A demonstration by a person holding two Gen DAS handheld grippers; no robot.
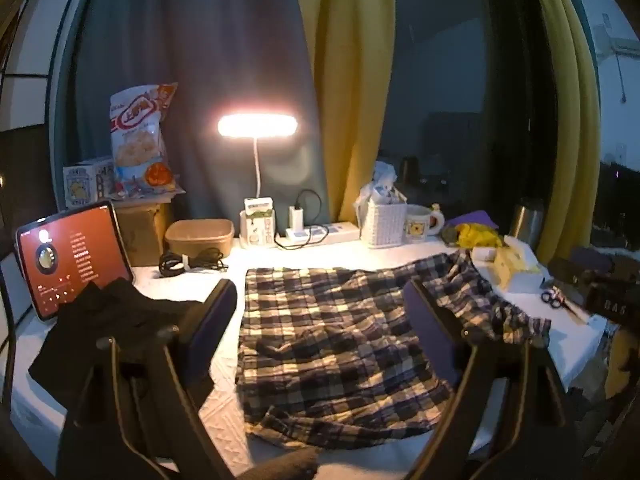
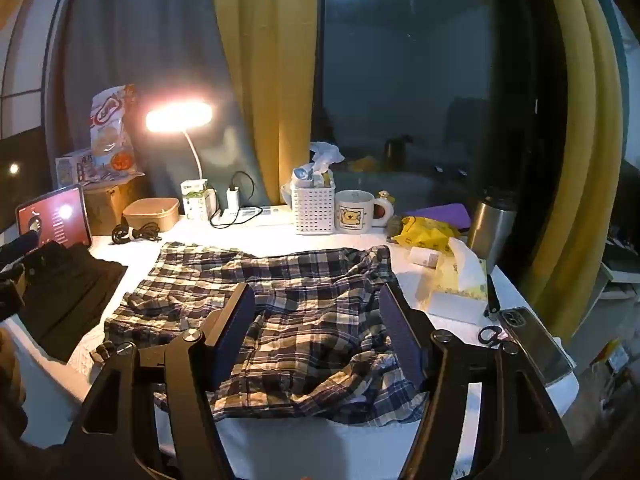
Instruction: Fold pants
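Observation:
Plaid pants [image 1: 340, 344] in dark blue and cream checks lie spread and rumpled on the white table [image 1: 224, 408]. In the right wrist view the same plaid pants [image 2: 304, 320] fill the middle of the table, their near edge bunched. My left gripper [image 1: 320, 300] hovers open above the pants' left half, with nothing between its fingers. My right gripper [image 2: 316, 300] is open too, held over the pants' near right part without touching the cloth. The other gripper's tip [image 2: 16, 252] shows at the left edge.
A folded black garment [image 1: 116, 320] lies left of the pants, beside a lit tablet [image 1: 72, 260]. At the back stand a lamp [image 1: 258, 125], a power strip [image 1: 320, 234], a white basket [image 1: 382, 220] and a mug [image 1: 420, 224]. Tissues [image 2: 460, 280], scissors [image 2: 492, 336] and a phone [image 2: 536, 340] sit right.

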